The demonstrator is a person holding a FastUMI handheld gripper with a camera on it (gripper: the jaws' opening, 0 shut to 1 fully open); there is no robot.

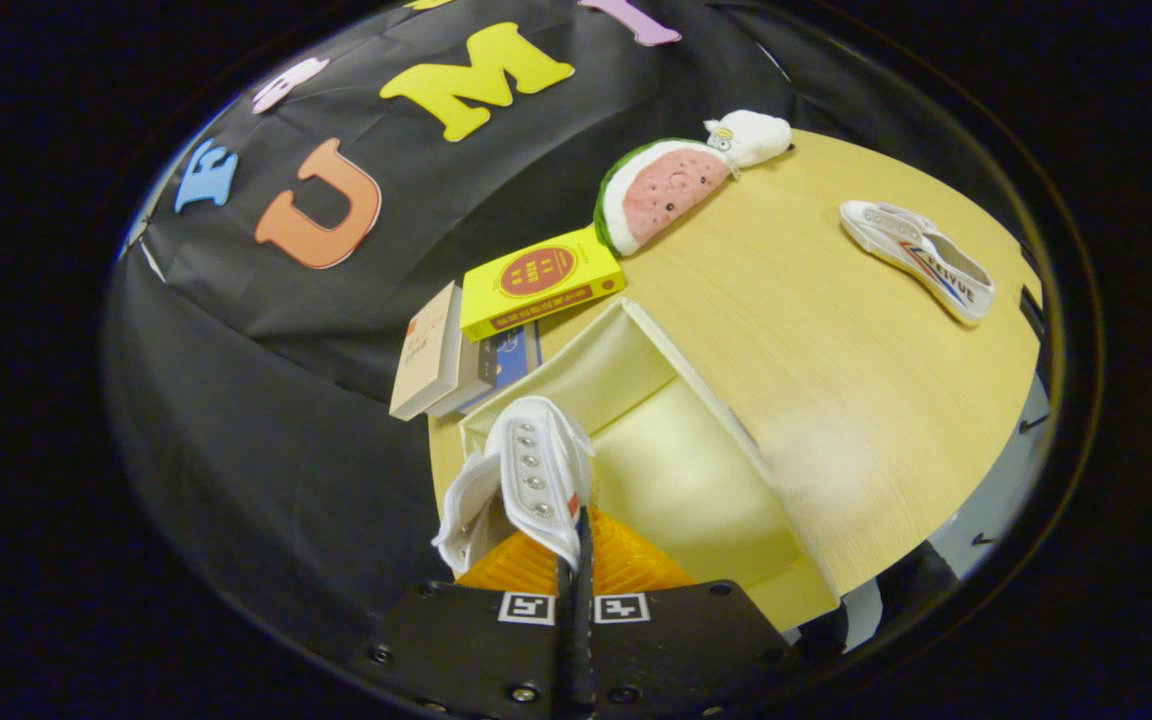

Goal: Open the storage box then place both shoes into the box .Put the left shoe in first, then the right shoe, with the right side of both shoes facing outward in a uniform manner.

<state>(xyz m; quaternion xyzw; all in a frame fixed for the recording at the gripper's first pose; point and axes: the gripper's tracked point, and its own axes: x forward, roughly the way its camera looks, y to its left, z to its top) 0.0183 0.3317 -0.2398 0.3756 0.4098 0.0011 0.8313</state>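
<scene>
A: Status?

B: Left to right: stack of books [456, 355] against the booth wall, yellow book [539, 283] on top. Next, the tool [576, 540], fingers pinched nearly together on a white shoe [534, 480], gripping its upper by the eyelet row. Shoe hangs over the open storage box [676, 450], near its left wall.

A: Box lid?

B: Open. Interior looks empty apart from the shoe going in.

A: Second shoe?

B: White sneaker with red-blue stripe [921, 258], on its side on the desk [836, 400], well apart from the box, far right. Watermelon plush [658, 190] and a small white plush [751, 137] behind it.

A: Step?

B: My read: first-shoe placement, presumably the left one. Can't confirm which foot.

A: Next?

B: Lower it in, check which side faces outward, release, then fetch the sneaker.
</scene>
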